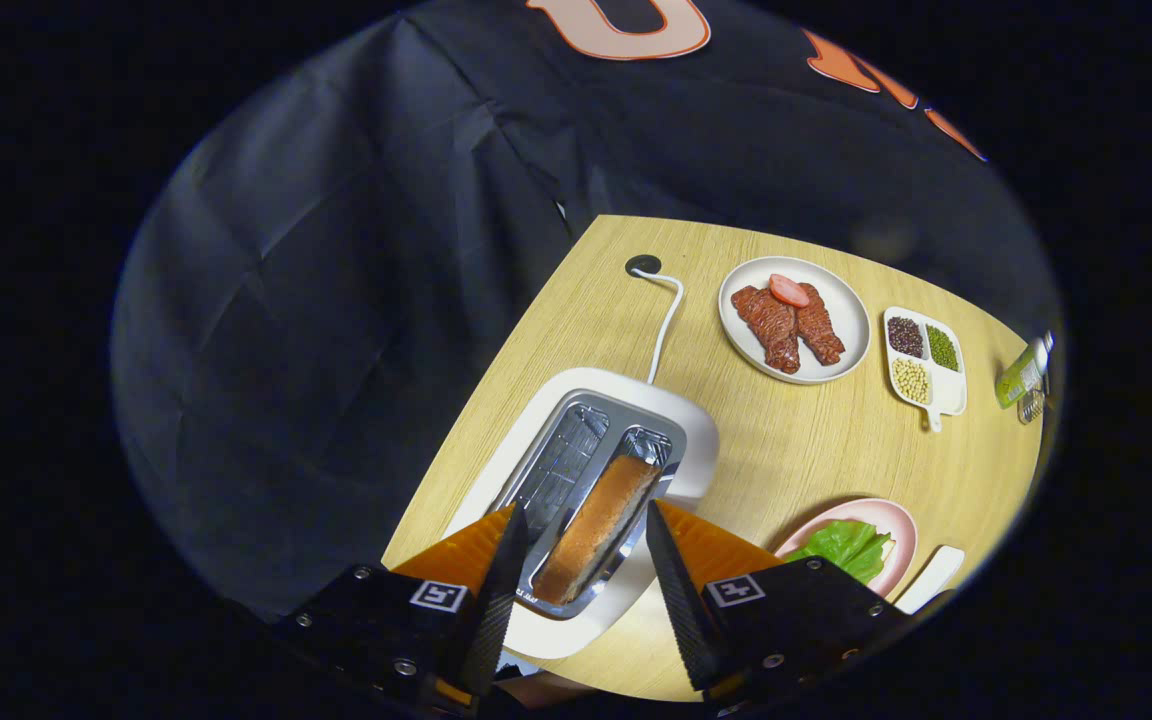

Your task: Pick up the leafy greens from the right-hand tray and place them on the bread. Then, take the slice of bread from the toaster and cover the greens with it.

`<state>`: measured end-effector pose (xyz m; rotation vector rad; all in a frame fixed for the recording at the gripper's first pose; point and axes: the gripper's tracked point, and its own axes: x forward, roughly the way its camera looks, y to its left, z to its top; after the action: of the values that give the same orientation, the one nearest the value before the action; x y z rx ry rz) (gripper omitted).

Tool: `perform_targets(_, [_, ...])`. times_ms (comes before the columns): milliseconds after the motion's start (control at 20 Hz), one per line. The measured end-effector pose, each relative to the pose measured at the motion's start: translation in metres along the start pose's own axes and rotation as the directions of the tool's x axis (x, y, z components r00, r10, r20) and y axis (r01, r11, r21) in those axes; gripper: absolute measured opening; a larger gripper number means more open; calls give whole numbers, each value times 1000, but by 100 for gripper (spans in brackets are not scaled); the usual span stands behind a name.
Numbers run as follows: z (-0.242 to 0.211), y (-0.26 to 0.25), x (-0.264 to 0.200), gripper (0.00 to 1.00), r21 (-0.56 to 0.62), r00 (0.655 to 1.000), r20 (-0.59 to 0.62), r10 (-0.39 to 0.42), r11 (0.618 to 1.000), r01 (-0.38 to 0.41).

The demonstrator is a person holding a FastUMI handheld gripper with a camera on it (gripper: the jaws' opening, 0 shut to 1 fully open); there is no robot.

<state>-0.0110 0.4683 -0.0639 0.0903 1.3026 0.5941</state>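
The gripper [581, 560] hovers above the white toaster [596, 470] on the wooden desk [796, 450], jaws spread wide and empty. A slice of bread [598, 525] stands in the toaster's right slot, directly between the jaws. At four o'clock from the toaster, leafy greens [848, 547] rest on a pink plate [898, 530].

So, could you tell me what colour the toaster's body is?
White, with silver metal slots, as seen in the gripper view: toaster.
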Motion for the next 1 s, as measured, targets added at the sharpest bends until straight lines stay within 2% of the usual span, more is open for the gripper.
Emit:
perform_targets(50, [-3, -2, -2, 69, 14, 1000, -16, -3, 1000, 3])
perform_targets(150, [-5, -4, 0, 53, 49, 999, -35, 9, 999, -8])
perform_targets(300, [-2, -8, -2, 24, 88, 999, -17, 38, 995, -36])
perform_targets(500, [2, -12, -19, 15, 115, 997, 31, 77, 990, -80])
perform_targets(900, [7, -30, -72, 15, 113, 971, 173, 168, 976, -189])
perform_targets(1000, [10, -37, -88, 11, 127, 957, 218, 191, 967, -222])
